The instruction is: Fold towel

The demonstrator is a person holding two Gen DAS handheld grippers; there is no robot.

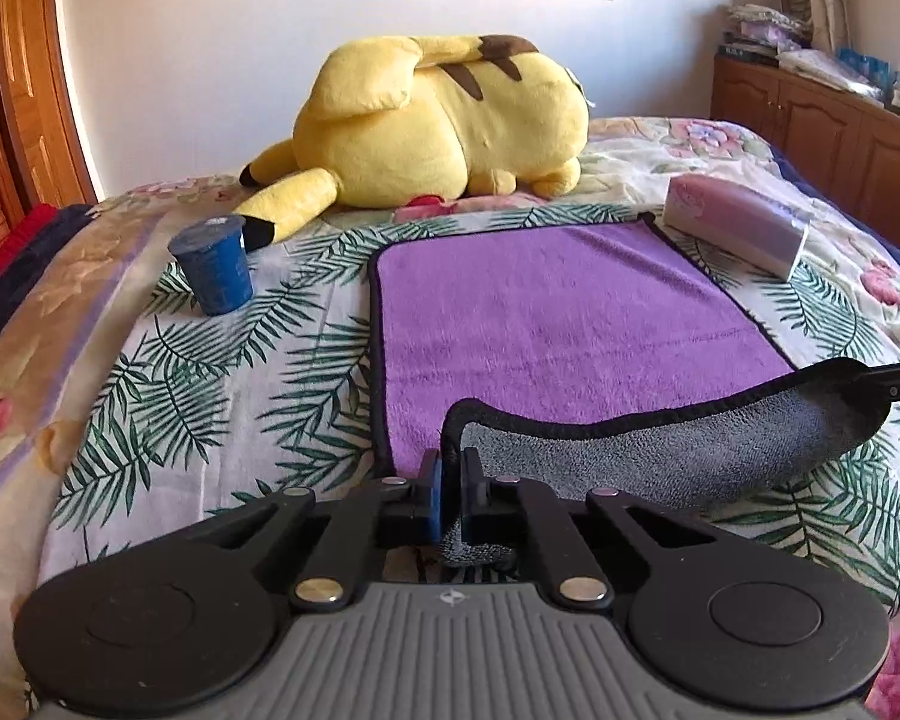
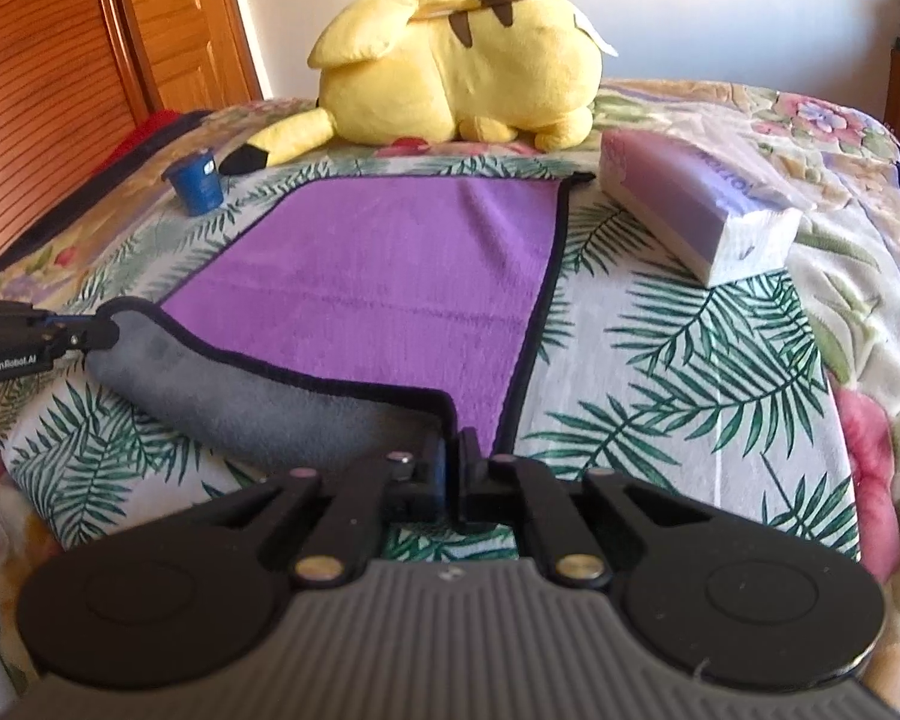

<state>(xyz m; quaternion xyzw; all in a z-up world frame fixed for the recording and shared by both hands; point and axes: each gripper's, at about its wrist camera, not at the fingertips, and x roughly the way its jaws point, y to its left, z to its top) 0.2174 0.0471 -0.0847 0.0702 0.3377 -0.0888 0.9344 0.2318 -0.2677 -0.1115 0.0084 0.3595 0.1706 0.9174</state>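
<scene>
The left black two-finger tool [image 1: 450,480] has matte black scissor-like link arms pinned with round silver rivets, two large black discs at its base, and a grey ribbed plate with a small emblem; one finger carries a blue pad. The right black two-finger tool [image 2: 455,468] matches it. White "GenRobot.AI" lettering marks the left tool's side.

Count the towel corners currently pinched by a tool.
2. The left tool clamps the near-left corner of the towel; the right tool clamps the near-right corner. Both far corners lie free on the bed.
</scene>
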